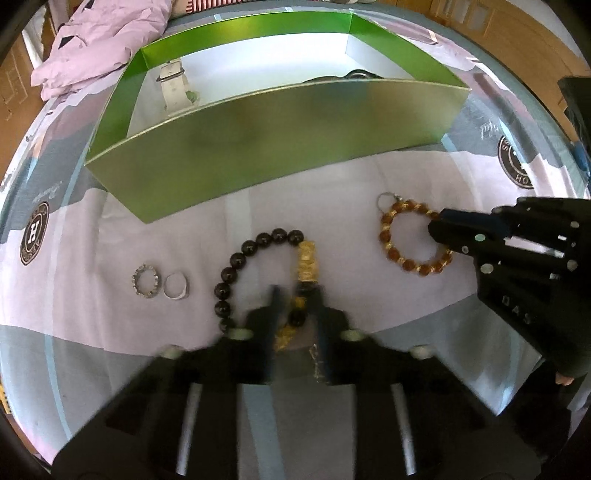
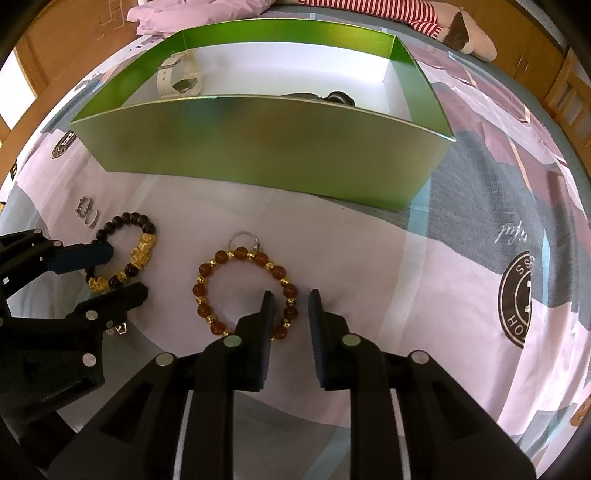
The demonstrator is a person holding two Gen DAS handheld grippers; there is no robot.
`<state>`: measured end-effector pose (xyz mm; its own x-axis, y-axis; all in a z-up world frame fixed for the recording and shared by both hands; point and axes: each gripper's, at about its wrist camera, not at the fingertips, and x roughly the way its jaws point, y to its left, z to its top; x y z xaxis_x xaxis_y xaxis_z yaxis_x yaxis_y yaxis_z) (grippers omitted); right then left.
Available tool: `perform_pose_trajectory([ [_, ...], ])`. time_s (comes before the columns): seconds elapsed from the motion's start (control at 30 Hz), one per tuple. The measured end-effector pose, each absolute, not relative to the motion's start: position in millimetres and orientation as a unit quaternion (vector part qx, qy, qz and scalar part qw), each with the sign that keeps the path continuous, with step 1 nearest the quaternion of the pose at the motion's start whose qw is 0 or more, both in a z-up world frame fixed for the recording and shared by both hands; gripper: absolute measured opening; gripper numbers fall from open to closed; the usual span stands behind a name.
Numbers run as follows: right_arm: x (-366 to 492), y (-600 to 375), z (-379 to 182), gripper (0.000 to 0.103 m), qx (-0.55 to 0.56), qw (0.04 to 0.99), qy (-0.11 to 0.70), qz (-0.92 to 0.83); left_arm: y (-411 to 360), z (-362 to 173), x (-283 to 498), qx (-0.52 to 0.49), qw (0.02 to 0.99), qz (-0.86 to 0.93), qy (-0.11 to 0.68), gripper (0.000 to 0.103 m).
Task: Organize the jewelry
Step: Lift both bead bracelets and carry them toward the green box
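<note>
Pink-grey bedsheet (image 2: pixel 369 258); left tongs (image 1: pixel 295 299) clamp black bracelet (image 1: pixel 236 262), right tongs (image 2: pixel 291 299) apart.

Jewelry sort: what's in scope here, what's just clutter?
Job: green box; black bead bracelet; amber bead bracelet; toothed ring; plain ring; white watch and dark watch-like item, already boxed.
Lying about: pink garment; striped plush toy; printed bedsheet.

Left tool (image 1: pixel 295 295) pinched nearly closed; right tool (image 2: pixel 290 299) slightly parted, both angled steeply down.
</note>
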<state>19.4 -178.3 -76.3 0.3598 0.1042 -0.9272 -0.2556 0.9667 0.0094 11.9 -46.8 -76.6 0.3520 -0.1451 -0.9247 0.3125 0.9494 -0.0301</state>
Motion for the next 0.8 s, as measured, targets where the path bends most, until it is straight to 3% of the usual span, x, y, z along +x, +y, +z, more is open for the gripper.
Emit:
perform_pose_trajectory([
  [0.1,17,-175,-74,0.009,-0.073,0.823,0.551,0.119,-42,-72,13,0.071,0.823,-0.134,0.548,0.009],
  [0.8,19,-188,-10,0.008,-0.022,0.865,0.483,0.135,-4,8,14,0.031,0.878,-0.105,0.465,0.009],
])
